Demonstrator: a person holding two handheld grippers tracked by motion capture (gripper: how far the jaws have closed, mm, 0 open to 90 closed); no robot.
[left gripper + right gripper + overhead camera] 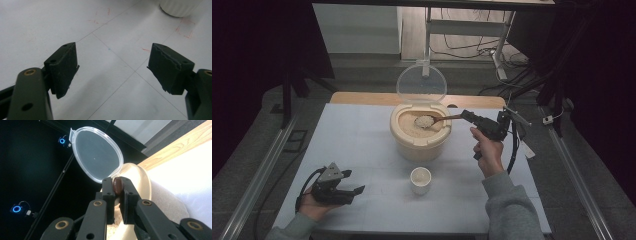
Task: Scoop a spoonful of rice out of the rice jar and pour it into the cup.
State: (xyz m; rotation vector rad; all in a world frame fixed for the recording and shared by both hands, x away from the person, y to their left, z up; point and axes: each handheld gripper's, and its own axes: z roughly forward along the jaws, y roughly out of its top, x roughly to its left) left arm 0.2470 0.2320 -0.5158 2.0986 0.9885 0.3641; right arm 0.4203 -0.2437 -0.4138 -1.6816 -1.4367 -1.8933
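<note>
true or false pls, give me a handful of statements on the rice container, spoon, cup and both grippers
1. The rice container has its clear lid flipped open. True.
2. The right gripper is open and holds nothing. False: it is shut on the handle of the wooden spoon.
3. The spoon carries a heap of rice above the container. True.
4. The left gripper is clamped on the white cup. False: its jaws stand wide apart over the bare table, away from the cup.
5. The white cup sits behind the container, by the far edge. False: it stands in front of it, nearer the person.
</note>
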